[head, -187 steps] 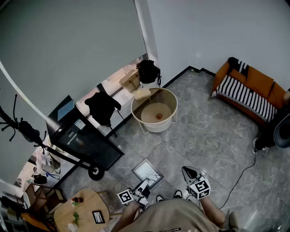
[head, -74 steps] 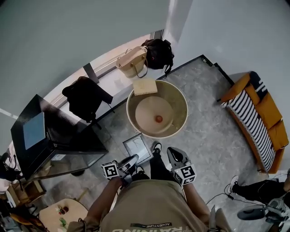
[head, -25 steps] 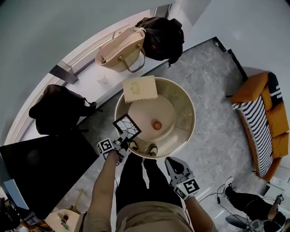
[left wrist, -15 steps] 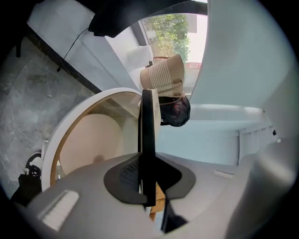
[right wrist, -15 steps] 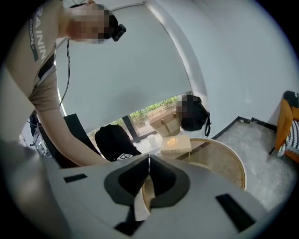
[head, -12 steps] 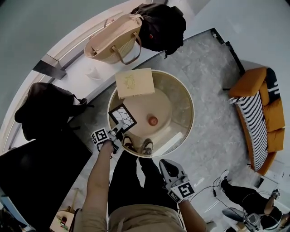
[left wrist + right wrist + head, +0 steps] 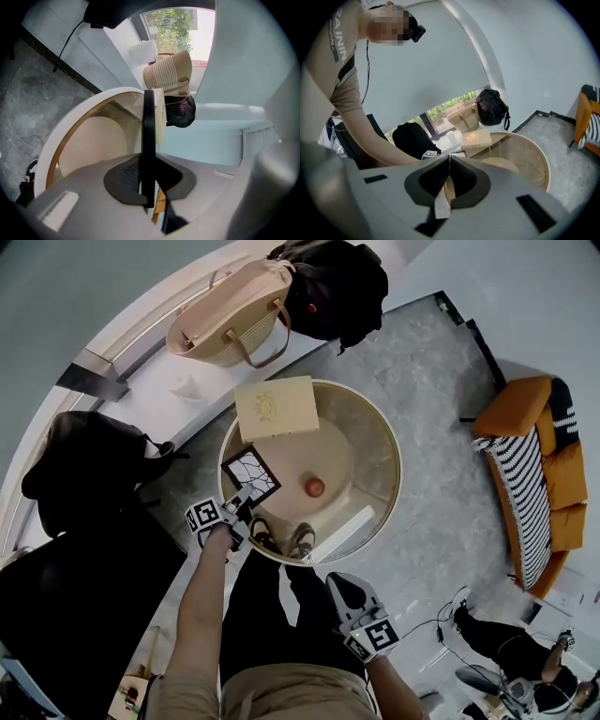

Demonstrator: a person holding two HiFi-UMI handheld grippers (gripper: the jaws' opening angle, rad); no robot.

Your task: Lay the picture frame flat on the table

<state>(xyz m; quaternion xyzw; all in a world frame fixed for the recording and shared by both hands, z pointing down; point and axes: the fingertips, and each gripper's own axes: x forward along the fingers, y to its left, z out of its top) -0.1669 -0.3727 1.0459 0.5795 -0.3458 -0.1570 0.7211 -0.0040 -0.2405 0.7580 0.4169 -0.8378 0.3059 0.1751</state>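
Note:
The picture frame [image 7: 249, 472], black-edged with a pale cracked-pattern face, hangs over the left rim of the round cream table [image 7: 386, 442]. My left gripper [image 7: 232, 509] is shut on the frame's near corner. In the left gripper view the picture frame [image 7: 148, 136] shows edge-on as a dark bar pinched between the jaws of the left gripper [image 7: 149, 165], with the table's rim [image 7: 61, 136] below. Whether the frame touches the table I cannot tell. My right gripper [image 7: 349, 598] hangs near the person's waist, short of the table. In its own view the right gripper [image 7: 449, 158] is shut with nothing in it.
On the table lie a beige box [image 7: 275, 407], a small red ball [image 7: 315, 487] and a white strip [image 7: 343, 529]. A tan tote bag [image 7: 230, 310] and black backpack [image 7: 337, 282] sit on the ledge behind. An orange striped sofa [image 7: 534, 474] stands at right.
The person walked up to the round table carrying the frame in the left gripper. Over the last second the frame stayed over the table's left rim; the right gripper stayed shut and low.

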